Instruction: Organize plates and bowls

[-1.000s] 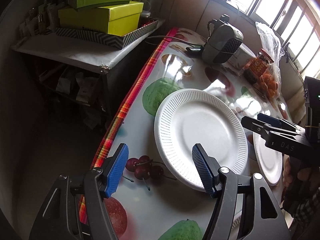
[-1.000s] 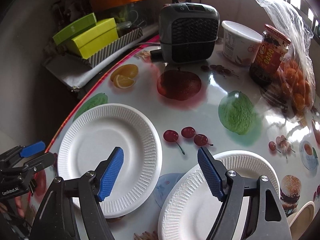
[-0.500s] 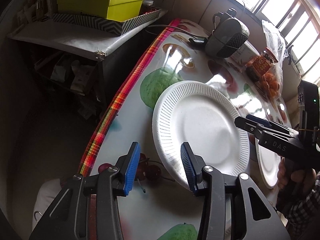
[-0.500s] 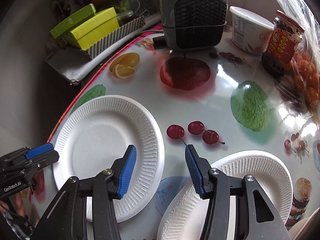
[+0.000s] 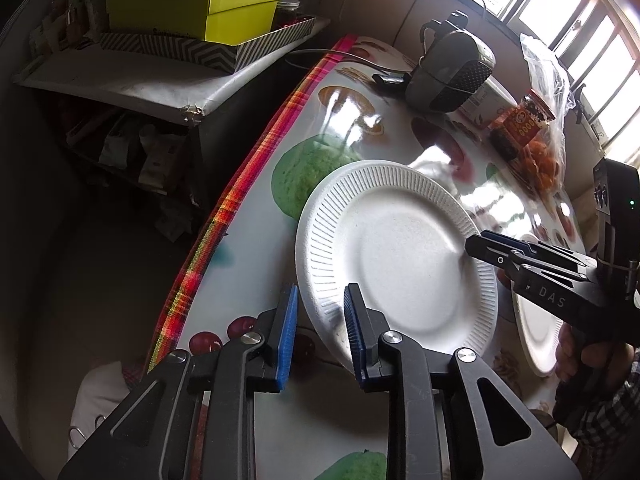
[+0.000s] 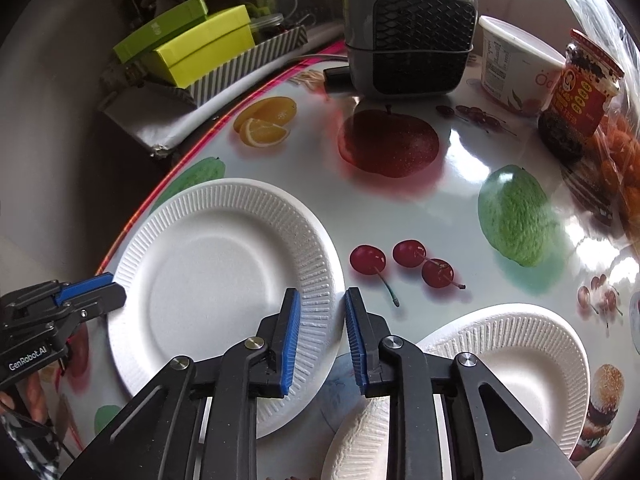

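Pinches the paper plate (image 5: 400, 256) at its 9 o'clock rim with the left hand-held gripper (image 5: 320, 296), jaws just drawn in, pads either side of the ribbed edge. Clamps the same plate's 4 o'clock rim with the right hand-held gripper (image 6: 320, 296), likewise just narrowed. Lies toward the 9 o'clock side of the table (image 6: 460, 208). Shows from the right wrist alone three printed cherries (image 6: 408, 260) beside a second paper plate (image 6: 520, 352); from the left wrist alone, windows (image 5: 560, 12) at 1 o'clock.

bare tablecloth (image 6: 460, 216) mid-table, heater (image 6: 412, 32), tub (image 6: 516, 68), jar (image 6: 580, 96) behind
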{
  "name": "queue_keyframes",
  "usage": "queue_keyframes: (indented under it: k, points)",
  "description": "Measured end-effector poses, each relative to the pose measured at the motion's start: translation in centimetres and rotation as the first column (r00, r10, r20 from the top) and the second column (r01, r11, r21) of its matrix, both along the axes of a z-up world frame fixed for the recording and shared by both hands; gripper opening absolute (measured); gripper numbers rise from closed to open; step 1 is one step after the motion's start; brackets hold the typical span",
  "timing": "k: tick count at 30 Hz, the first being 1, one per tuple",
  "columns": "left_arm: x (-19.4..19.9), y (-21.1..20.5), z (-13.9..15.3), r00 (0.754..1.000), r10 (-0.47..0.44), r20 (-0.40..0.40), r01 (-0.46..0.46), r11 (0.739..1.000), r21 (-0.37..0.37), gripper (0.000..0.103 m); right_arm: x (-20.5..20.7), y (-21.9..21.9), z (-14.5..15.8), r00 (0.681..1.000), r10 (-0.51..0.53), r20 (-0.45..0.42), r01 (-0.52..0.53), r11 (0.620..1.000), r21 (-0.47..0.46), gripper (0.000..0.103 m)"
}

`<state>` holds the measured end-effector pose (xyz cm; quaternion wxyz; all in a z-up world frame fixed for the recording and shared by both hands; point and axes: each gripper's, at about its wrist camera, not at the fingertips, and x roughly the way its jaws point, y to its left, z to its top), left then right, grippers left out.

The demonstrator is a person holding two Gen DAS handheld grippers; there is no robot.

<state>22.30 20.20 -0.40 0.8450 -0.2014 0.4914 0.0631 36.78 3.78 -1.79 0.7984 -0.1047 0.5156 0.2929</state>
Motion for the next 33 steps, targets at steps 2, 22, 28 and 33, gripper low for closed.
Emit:
queue_keyframes:
  k: [2, 22, 28, 33]
  points:
    - [0.0, 0.0, 0.1, 1.000, 0.000, 0.000, 0.000, 1.000, 0.010, 0.023, 0.0, 0.0, 0.1, 1.000, 0.004, 0.002, -0.004, 1.000, -0.003, 0.022]
    - [-1.6, -0.1, 2.9, 0.998, 0.004, 0.059, -0.006, 1.000, 0.024, 0.023, -2.0, -1.4, 4.1, 0.999, -0.007, 0.040, 0.005, 0.997, 0.071, 0.021]
    - [-2.8, -0.8, 4.7, 0.996, -0.005, 0.088, 0.002, 0.999, 0.036, 0.023, -3.7, -2.3, 5.9, 0.998, -0.006, 0.057, 0.001, 0.996, 0.087, 0.021]
    - [-4.2, -1.5, 5.9, 0.994, -0.021, 0.110, 0.017, 0.999, 0.033, 0.023, -5.6, -3.4, 7.4, 0.998, -0.017, 0.059, 0.011, 0.995, 0.100, 0.021]
